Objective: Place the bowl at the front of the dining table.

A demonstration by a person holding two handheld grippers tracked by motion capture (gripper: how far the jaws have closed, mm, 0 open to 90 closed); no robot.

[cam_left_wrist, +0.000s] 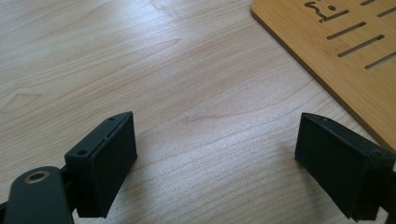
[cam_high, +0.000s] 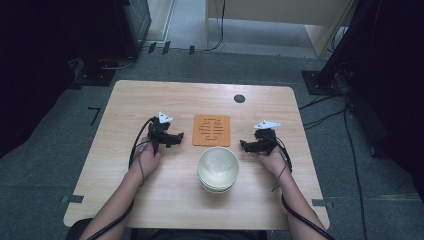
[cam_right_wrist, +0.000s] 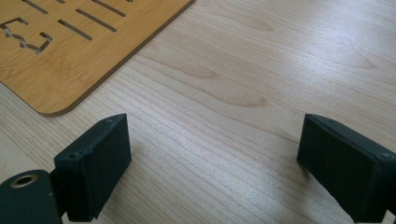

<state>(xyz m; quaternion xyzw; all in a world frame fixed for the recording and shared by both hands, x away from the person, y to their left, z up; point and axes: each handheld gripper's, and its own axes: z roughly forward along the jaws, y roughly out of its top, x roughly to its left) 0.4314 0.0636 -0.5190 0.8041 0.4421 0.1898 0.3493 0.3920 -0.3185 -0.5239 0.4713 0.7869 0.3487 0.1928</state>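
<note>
Bowls (cam_high: pixel 218 169), stacked white ones, sit at the near middle of the desk (cam_high: pixel 125 105), right below the slotted wooden trivet (cam_high: pixel 211 130) and between both hands. Left gripper (cam_high: pixel 172 138) rests just left of the trivet with its jaws spread wide on nothing but bare wood. Right gripper (cam_high: pixel 246 145) is the same deal on the other side, wide open and empty, near the bowls but not touching them.
</note>
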